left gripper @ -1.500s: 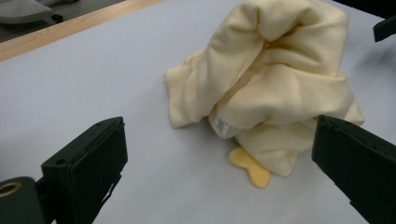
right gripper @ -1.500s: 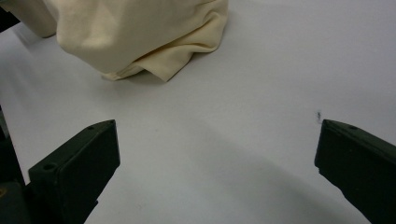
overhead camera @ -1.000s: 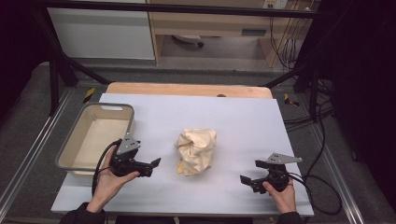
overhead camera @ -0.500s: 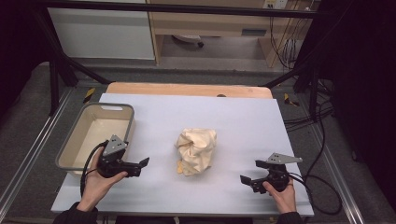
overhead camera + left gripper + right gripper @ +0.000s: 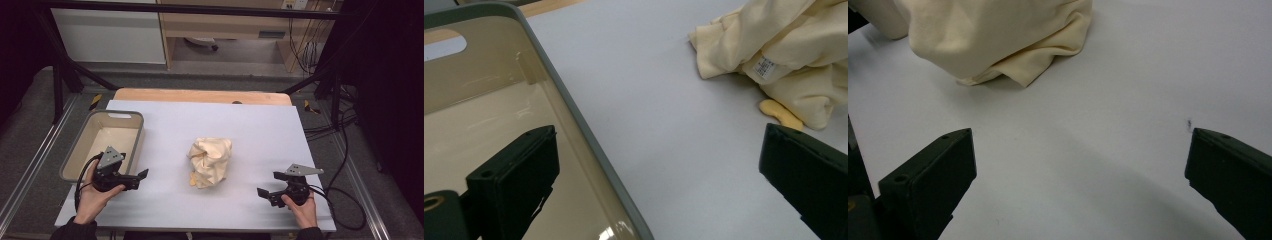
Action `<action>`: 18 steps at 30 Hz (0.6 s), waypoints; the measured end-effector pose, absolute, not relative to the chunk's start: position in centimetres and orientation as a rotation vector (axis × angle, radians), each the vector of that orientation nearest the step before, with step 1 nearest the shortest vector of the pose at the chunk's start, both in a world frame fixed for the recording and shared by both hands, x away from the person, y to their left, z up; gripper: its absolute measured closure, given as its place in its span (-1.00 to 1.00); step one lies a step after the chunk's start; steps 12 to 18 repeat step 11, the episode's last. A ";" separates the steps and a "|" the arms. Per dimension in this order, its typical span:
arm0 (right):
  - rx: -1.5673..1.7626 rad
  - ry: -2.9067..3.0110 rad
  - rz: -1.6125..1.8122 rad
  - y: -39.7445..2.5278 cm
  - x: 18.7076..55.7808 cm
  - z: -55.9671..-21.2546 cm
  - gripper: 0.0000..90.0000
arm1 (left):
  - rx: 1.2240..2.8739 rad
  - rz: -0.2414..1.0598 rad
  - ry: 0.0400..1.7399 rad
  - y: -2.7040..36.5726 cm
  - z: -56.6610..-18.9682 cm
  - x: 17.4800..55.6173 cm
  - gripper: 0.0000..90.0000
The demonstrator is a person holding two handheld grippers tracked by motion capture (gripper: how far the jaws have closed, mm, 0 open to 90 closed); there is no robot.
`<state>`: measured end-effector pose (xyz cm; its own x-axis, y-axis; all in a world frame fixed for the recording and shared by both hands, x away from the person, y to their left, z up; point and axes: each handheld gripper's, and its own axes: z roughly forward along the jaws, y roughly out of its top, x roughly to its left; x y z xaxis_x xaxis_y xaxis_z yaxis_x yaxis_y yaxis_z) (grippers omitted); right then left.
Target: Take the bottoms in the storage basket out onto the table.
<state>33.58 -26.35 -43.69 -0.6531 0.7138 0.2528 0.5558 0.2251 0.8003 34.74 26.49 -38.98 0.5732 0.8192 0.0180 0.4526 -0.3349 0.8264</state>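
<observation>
Crumpled cream cloth garment [image 5: 210, 161] mid-table btwn left gripper [image 5: 141, 176] & right gripper [image 5: 262, 192], both jaws wide open, empty; grey plastic bin [image 5: 131, 116] at left

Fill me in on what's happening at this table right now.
A person holds a two-jaw gripper in each hand. A crumpled cream cloth lies mid-table, untouched. The left gripper hovers beside the grey bin, jaws open; the right gripper waits open near the table's front right edge. Nothing is gripped yet.
</observation>
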 end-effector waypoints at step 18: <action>1.218 2.323 1.402 -26.3 33.6 -43.7 -0.99 | 1.989 0.561 1.025 26.9 -39.5 34.9 -0.94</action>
